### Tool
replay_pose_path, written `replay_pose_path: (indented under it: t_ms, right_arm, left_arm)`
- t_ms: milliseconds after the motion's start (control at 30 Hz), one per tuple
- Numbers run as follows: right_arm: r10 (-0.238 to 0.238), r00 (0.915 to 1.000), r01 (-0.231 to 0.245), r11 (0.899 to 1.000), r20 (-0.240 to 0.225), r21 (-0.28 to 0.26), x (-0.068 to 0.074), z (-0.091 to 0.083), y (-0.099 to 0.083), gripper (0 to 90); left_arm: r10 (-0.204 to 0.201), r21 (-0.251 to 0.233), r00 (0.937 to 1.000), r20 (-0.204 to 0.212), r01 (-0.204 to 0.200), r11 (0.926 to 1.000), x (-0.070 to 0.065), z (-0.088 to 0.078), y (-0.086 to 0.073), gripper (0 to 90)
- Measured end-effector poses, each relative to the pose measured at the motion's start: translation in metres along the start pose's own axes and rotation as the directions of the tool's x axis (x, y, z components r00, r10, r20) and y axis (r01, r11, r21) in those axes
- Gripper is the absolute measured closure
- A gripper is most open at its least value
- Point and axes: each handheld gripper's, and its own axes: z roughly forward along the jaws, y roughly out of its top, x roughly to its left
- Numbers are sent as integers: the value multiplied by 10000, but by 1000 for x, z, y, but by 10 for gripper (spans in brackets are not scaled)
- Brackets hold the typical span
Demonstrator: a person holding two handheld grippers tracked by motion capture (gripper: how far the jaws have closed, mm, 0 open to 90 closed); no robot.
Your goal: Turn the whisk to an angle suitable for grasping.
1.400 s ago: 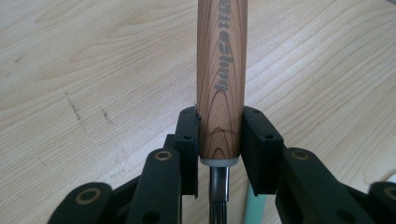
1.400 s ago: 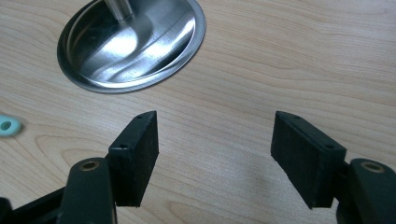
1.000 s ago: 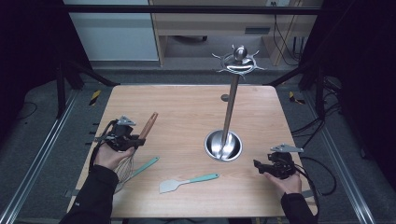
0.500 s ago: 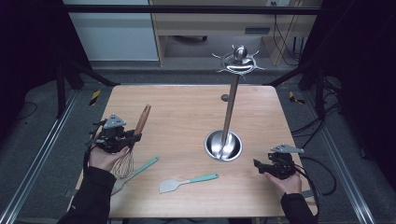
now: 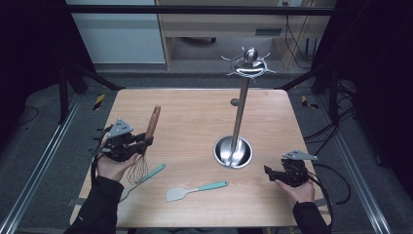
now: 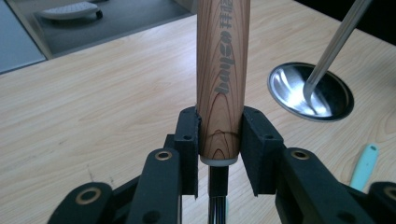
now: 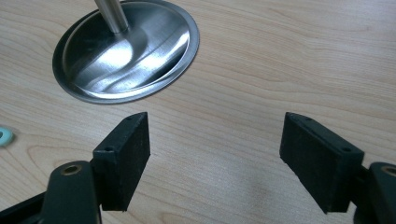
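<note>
My left gripper (image 5: 140, 142) is shut on a whisk low on its wooden handle (image 5: 153, 122), held over the table's left side; the wire head (image 5: 138, 170) hangs down toward the person. In the left gripper view the handle (image 6: 219, 70) stands upright, clamped between both jaws of the left gripper (image 6: 219, 140). Near the table's right front my right gripper (image 5: 269, 171) is open, with bare wood between the jaws of the right gripper (image 7: 215, 149). A steel utensil stand with a round base (image 5: 233, 151) and a hooked crown (image 5: 248, 63) rises at centre right.
A teal-handled spatula with a grey blade (image 5: 195, 190) lies near the front centre. A second teal-handled utensil (image 5: 152, 172) lies beside the whisk head. The stand's base (image 7: 126, 46) is just ahead of the right gripper. The table (image 5: 195, 114) has dark floor around it.
The left gripper has swung the whisk so that its handle points more upright and away, and the wire head has come up beside the hand. The right gripper has stayed put.
</note>
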Motion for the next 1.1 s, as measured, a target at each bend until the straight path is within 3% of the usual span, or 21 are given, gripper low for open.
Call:
replay_pose_path:
  t_ms: [100, 467, 1100]
  right_arm:
    - [-20, 10000, 20, 10000, 38, -51, 0, 0, 0, 240]
    - [-15, 10000, 14, 10000, 64, 19, 1, 2, 0, 228]
    - [-61, 9999, 61, 10000, 94, 17, 0, 2, 0, 228]
  left_arm:
    - [-93, -440, 9998, 172, 100, 9990, -5, -3, 2, 691]
    - [-55, -1263, 9985, 544, 123, 9919, -19, -12, 12, 690]
    - [355, -2057, 9923, 1184, -105, 9786, -46, -10, 30, 690]
